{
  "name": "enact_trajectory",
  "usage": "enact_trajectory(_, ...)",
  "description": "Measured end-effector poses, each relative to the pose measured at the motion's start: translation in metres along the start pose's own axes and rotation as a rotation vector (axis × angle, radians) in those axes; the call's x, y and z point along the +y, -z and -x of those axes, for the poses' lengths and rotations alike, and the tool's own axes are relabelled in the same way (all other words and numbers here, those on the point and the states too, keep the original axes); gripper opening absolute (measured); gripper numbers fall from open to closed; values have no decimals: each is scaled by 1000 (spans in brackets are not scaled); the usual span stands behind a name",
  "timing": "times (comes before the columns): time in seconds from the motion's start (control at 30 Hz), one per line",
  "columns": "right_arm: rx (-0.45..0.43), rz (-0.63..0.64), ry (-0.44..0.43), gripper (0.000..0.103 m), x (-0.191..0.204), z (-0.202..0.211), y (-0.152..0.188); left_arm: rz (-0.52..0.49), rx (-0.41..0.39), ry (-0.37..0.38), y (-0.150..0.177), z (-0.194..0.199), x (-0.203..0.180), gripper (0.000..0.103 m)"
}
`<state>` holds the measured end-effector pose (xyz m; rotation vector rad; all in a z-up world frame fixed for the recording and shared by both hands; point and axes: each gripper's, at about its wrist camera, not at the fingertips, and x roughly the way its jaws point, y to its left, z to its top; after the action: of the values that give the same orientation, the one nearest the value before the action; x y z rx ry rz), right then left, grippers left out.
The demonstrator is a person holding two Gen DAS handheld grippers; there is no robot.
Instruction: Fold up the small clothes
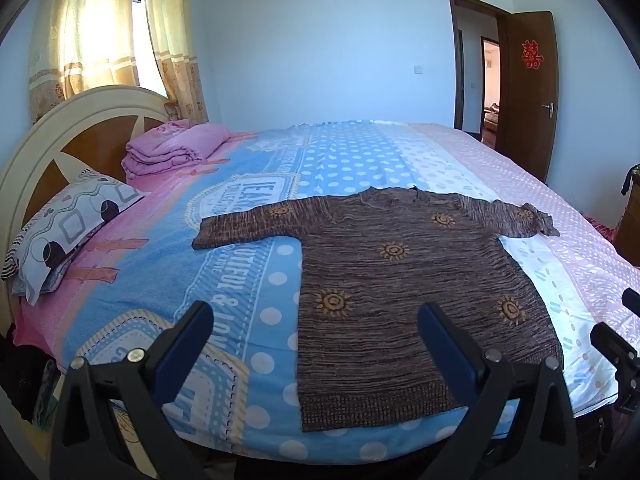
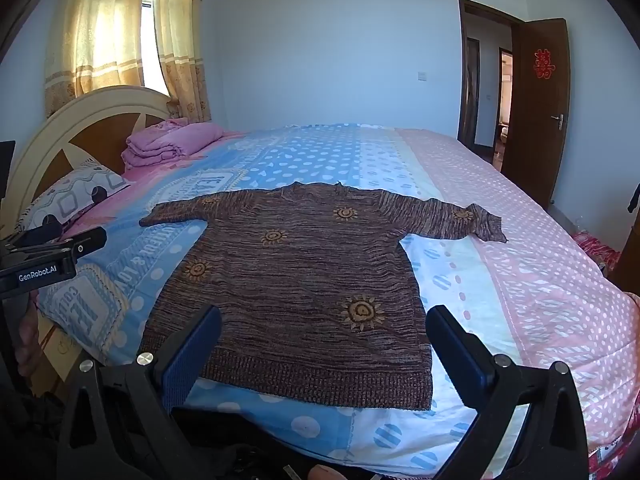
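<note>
- One bed (image 1: 132,280) fills both views, covered by a sheet in pink, blue-dotted, white and pale-pink bands; its near edge sits just ahead of your grippers.
- Headboard (image 1: 60,136), cream frame with brown panels, runs along the bed's left end; yellow curtains (image 1: 100,32) hang behind it with daylight coming through.
- Brown door (image 1: 528,96) stands open past the bed's far right corner, red paper cutout (image 1: 532,54) on its panel.
- Sweater (image 1: 400,288), brown knit with yellow sun motifs, lies flat and unfolded on the bed: hem at the near edge, collar toward the far side, both sleeves spread out sideways. The right sleeve's cuff is creased over on the pale-pink band.
- Pink blanket (image 1: 172,146), folded in a stack, sits at the far left corner by the headboard.
- Patterned pillow (image 1: 68,228) leans against the headboard at the near left corner.
- Your left gripper (image 1: 316,328) hovers above the sweater's left hem corner, jaws wide apart, nothing between them.
- Your right gripper (image 2: 324,332) hovers over the middle of the hem, jaws equally wide, not touching the fabric.
- In the right wrist view the left gripper's body, labelled GenRobot.AI, shows at the left edge.
</note>
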<state>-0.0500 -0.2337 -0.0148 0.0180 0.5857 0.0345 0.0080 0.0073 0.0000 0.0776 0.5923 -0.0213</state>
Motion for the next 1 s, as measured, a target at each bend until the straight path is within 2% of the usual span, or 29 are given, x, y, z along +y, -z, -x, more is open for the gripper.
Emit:
enact_trajectory(0.17,13,-4,-38,102,3,-3,2,4,8,-4,5,-2,-1,103)
enact_trajectory(0.43,31,-6,-36,102,-5,-14,5,9,16,1,9,-8,-2,103)
enact_trajectory(0.6,50,-28,-33,102,-16,-28,7,14,52,10,9,-22,-1,103)
enact_trajectory(0.83,84,-121,-18,102,-58,-61,-1,-24,33,3,-3,-53,-6,103)
enact_trajectory(1.0,114,-227,55,102,-114,-98,-16,-88,45,-24,-19,-85,-13,103)
